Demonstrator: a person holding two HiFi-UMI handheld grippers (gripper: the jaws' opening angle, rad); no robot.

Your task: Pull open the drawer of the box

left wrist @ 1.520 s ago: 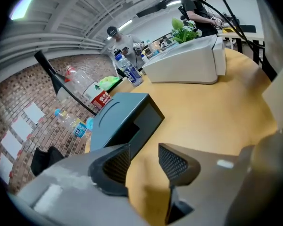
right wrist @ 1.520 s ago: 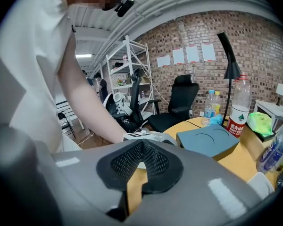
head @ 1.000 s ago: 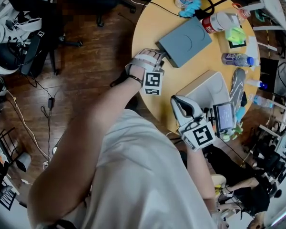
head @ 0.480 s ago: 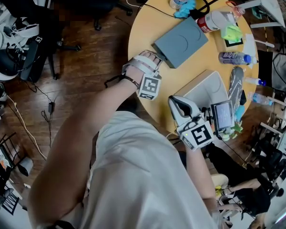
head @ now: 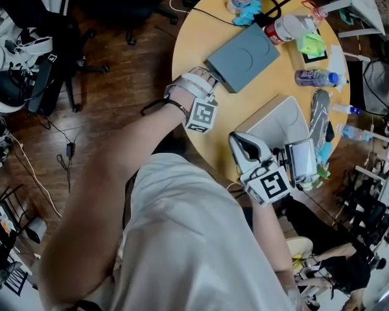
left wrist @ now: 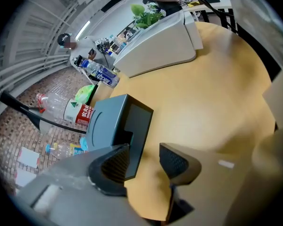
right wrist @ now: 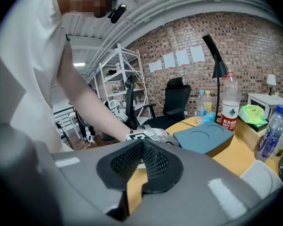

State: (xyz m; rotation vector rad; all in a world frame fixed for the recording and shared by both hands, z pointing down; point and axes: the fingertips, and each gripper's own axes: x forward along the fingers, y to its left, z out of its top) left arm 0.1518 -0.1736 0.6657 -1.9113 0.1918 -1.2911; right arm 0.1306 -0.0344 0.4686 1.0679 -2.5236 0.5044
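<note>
On the round wooden table [head: 198, 41] in the head view: grey box [head: 243, 57] towards the far side, left gripper [head: 207, 81] at its near left corner, right gripper [head: 243, 146] nearer, beside a white case [head: 279, 116]. In the left gripper view: jaws apart and closing, the box's near front corner just inside the gap by the left pad [left wrist: 114, 163], not pressed. In the right gripper view: jaws closed tip to tip on nothing, box lying flat beyond, to the right.
</note>
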